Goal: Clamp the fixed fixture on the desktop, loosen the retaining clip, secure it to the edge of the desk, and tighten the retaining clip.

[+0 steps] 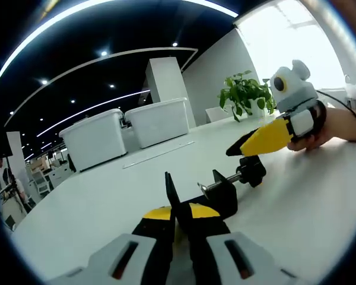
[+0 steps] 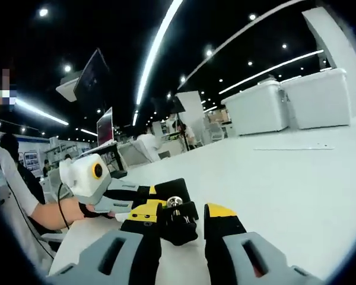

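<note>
A black clamp fixture (image 1: 221, 197) lies on the white desk (image 1: 107, 196), its threaded screw ending in a black knob (image 1: 252, 171). My left gripper (image 1: 181, 211), with yellow-tipped jaws, is shut on the clamp's body, and a black part stands up between the jaws. My right gripper (image 1: 237, 149), held by a hand (image 1: 320, 127), comes in from the right, just above the knob. In the right gripper view the knob (image 2: 178, 225) and its silver screw end sit between my right gripper's (image 2: 183, 212) parted jaws, with a small gap. The left gripper (image 2: 160, 191) holds the clamp from the other side.
Two white storage bins (image 1: 95, 139) (image 1: 160, 122) stand at the back of the desk, with a potted plant (image 1: 246, 92) to their right. A thin strip (image 1: 157, 153) lies flat before the bins. A person's forearm (image 2: 47, 214) is at the desk edge. People stand in the far room.
</note>
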A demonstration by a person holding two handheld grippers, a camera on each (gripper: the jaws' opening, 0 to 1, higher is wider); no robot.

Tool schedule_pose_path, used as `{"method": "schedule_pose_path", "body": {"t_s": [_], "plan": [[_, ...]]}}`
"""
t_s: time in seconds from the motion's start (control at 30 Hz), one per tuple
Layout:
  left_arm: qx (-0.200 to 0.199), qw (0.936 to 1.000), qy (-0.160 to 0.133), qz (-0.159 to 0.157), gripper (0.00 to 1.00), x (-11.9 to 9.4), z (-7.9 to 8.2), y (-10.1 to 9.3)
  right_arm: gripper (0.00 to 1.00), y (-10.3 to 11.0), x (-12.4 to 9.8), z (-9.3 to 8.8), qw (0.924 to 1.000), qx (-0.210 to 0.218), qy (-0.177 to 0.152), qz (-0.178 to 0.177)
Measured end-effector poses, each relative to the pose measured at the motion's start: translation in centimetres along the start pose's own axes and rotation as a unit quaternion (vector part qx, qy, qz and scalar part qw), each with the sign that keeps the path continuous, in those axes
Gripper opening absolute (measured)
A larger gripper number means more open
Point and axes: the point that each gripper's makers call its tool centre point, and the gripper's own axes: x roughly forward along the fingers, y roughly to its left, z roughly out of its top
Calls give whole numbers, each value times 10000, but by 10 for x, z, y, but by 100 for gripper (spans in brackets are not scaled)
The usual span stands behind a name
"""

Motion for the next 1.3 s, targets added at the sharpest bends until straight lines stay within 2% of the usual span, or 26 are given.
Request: {"method": "schedule_pose_path", "body": {"t_s": [0.03, 0.13, 0.27, 0.37, 0.47, 0.53, 0.7, 0.77, 0.8, 1.0, 1.13, 1.17, 1.23, 1.3], "plan": [[2, 10000, 0, 1, 8, 0, 0, 0, 24, 1, 1, -4, 9999, -100, 85, -5], [10, 10000, -4, 7, 8, 0, 0, 0, 22, 5, 2, -4, 9995, -296, 55, 60], [9, 10000, -5, 9, 8, -1, 0, 0, 21, 3, 2, -3, 9996, -275, 42, 74], [9, 10000, -6, 10, 8, -1, 0, 0, 21, 4, 3, -3, 9990, -449, 4, 61], [18, 10000, -8, 10, 8, -1, 0, 0, 21, 5, 2, -1, 9951, -981, -98, 17], [15, 10000, -9, 10, 8, -2, 0, 0, 21, 6, 3, -1, 9936, -1126, -113, -35], [29, 10000, -24, 7, 8, -2, 0, -1, 21, 10, 3, 0, 9735, -2270, -172, -222], [40, 10000, -28, 9, 8, -2, 0, -1, 21, 12, 4, 0, 9609, -2752, -166, -261], [41, 10000, -27, 9, 8, -2, 0, -1, 21, 13, 4, 0, 9579, -2852, -172, -287], [49, 10000, -24, 26, 8, -3, 0, -1, 22, 12, 6, -1, 9509, -3064, -193, -389], [56, 10000, -22, 36, 8, -3, 0, -1, 24, 11, 6, -1, 9504, -3073, -186, -440], [62, 10000, -23, 36, 8, -3, 0, -1, 26, 11, 7, -2, 9531, -2993, -143, -420], [90, 9999, -27, 44, 8, -3, 0, -1, 30, 12, 7, -3, 9734, -2259, -106, -359], [84, 10000, -23, 43, 8, -2, 0, -1, 30, 9, 6, 1, 9882, -1510, -93, -259]]}}
